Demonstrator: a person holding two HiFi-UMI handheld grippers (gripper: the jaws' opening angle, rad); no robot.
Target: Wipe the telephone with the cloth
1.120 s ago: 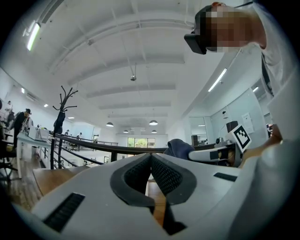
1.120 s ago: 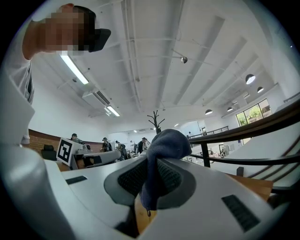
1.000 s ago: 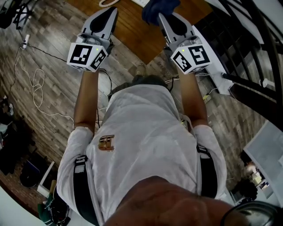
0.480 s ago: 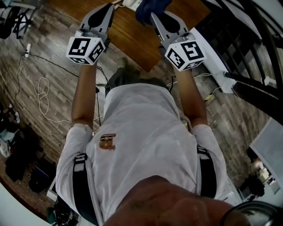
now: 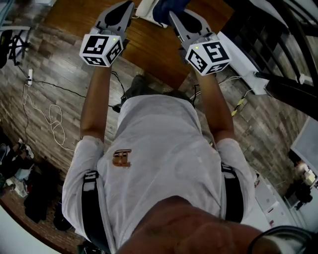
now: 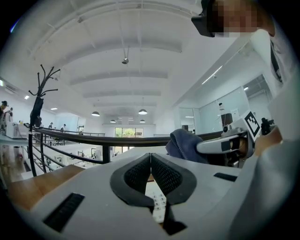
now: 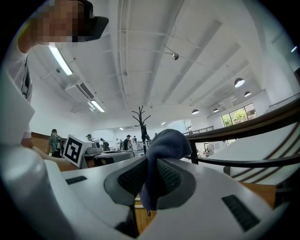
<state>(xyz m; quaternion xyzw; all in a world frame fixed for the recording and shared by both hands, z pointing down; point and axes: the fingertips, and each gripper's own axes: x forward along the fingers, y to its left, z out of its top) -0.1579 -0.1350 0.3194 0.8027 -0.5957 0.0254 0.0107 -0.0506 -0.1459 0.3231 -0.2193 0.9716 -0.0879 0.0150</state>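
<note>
Big white vaulted ceiling point(image 6: 126, 42) overhead, pendant lamps point(image 6: 142, 111) glowing — bright windows point(image 6: 124, 132) at the far end. A black railing point(image 6: 70, 135) runs past a bare coat stand point(image 6: 36, 108). Down below, grey plank floor point(image 5: 54, 64), white cables point(image 5: 53, 124) trailing, a wooden table point(image 5: 149, 49).

- Bare brown wooden tabletop point(image 5: 149, 44) is left open between left gripper point(image 5: 125, 9) and right gripper point(image 5: 171, 16).
- Ahead, passage is barred by the white push-button telephone point(image 5: 144, 9) and the bunched dark blue cloth point(image 5: 161, 11).
- Rightward, room is closed by the black metal railing point(image 5: 293, 89).
</note>
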